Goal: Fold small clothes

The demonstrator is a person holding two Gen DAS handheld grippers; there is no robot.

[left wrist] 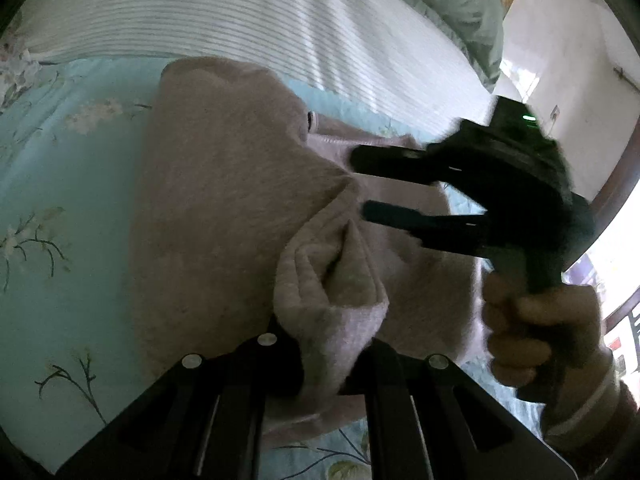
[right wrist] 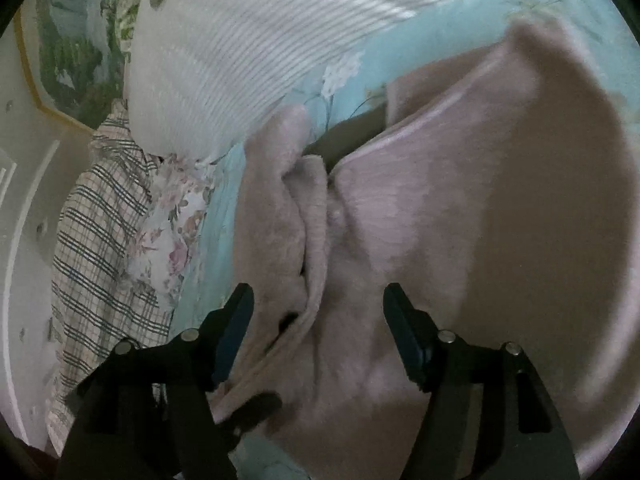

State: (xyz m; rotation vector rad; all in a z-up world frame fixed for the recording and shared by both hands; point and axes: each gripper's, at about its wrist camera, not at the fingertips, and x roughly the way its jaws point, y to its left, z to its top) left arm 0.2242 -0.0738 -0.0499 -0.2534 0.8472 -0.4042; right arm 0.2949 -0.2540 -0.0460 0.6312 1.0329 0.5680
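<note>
One pink garment (left wrist: pixel 224 208): left gripper (left wrist: pixel 332 360) pinches fold; right gripper (right wrist: pixel 318 312) spread, empty.

Black claws (right wrist: pixel 318 332) with silver screws, blue pads; pale ribbed sleeve cuff (left wrist: pixel 592 404)

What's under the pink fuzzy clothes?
A light blue flowered bedsheet shows all around the pink garment, so it lies on that. The part of the sheet right beneath is covered, so anything hidden there cannot be seen.
</note>
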